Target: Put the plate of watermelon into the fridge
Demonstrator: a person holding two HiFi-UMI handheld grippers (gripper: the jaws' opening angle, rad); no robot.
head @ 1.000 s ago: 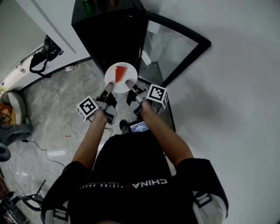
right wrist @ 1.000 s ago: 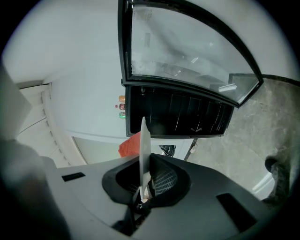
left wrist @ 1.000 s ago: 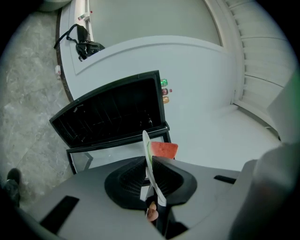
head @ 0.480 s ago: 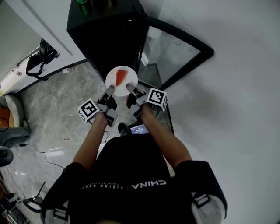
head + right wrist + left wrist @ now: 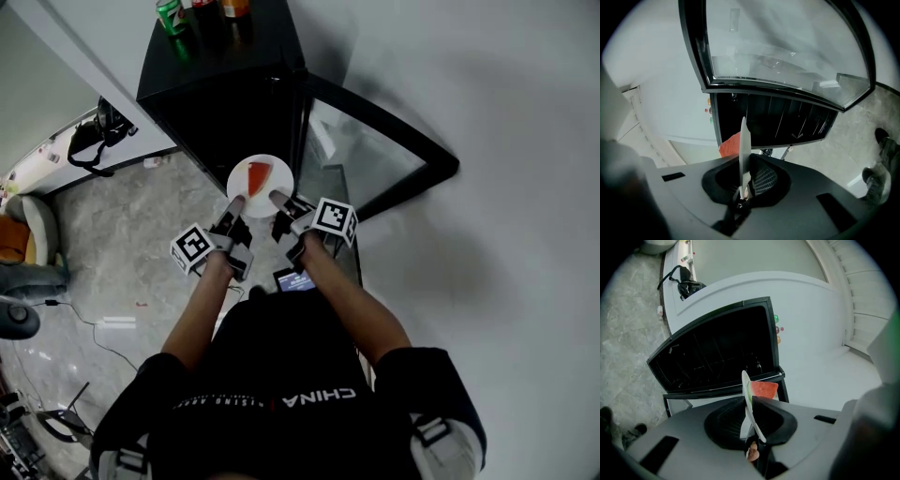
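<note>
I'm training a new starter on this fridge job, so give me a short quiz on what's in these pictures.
1. True or false: the fridge door stands open.
2. Which hand-held gripper grips the plate? A: left only. B: right only. C: both.
3. What food lies on the plate?
Key: 1 true. 2 C: the left hand-held gripper and the right hand-held gripper each clamp its rim. 3 a watermelon slice.

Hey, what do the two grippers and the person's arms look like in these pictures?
The left gripper and right gripper match: smooth grey bodies with black ribbed pads. Each carries a white cube printed with black square markers. The person wears a black short-sleeved shirt with white lettering across it.
</note>
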